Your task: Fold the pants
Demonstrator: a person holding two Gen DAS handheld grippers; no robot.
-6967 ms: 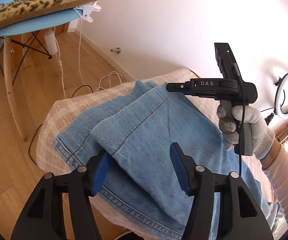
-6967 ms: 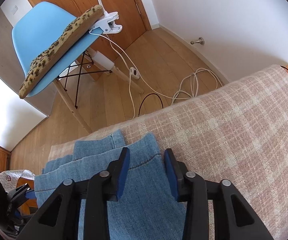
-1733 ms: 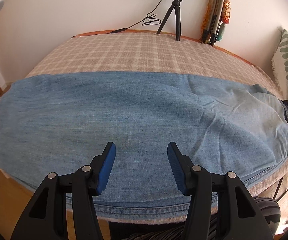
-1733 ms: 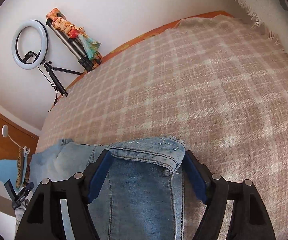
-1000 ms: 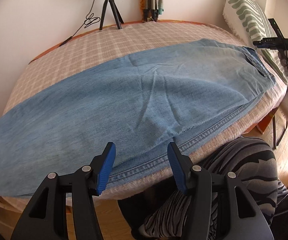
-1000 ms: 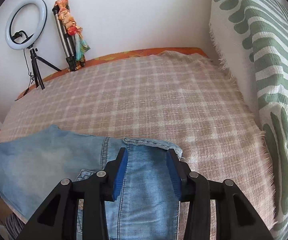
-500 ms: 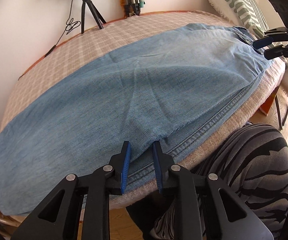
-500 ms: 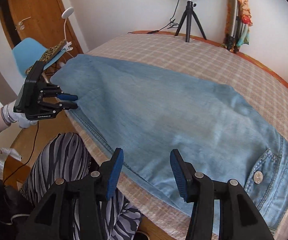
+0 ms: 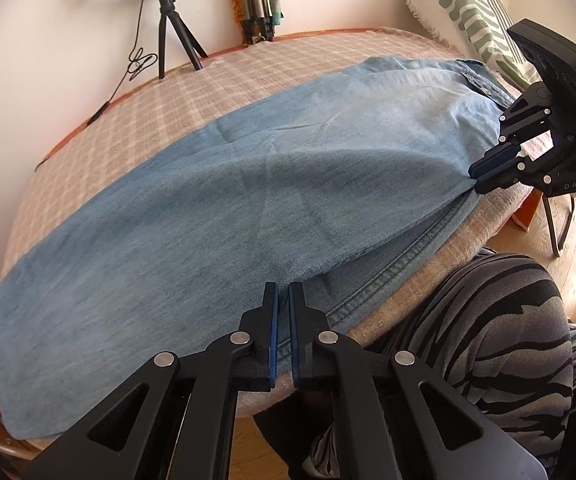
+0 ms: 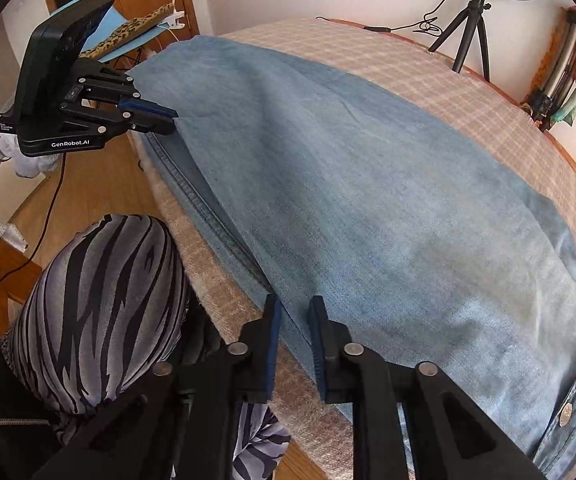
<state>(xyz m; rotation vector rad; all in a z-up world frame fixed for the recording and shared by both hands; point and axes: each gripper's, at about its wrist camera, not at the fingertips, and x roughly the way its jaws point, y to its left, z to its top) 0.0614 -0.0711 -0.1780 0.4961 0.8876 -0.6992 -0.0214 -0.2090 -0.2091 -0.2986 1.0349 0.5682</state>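
Note:
Light blue jeans lie lengthwise on a plaid-covered table, legs stacked, waistband at the right end, hems at the left. My left gripper is shut on the near edge of the top leg around mid-length; it also shows in the right wrist view. My right gripper is shut on the jeans' near edge closer to the waistband; it also shows in the left wrist view.
A ring light on a tripod and folded tripods stand behind the table. A green-striped cushion lies at the right. The person's striped-trousered legs are against the near table edge. A blue chair stands at the left.
Both grippers have closed on the near edge of the jeans. Half a second ago the left was nearly shut and the right still open. The near edge now lifts slightly.

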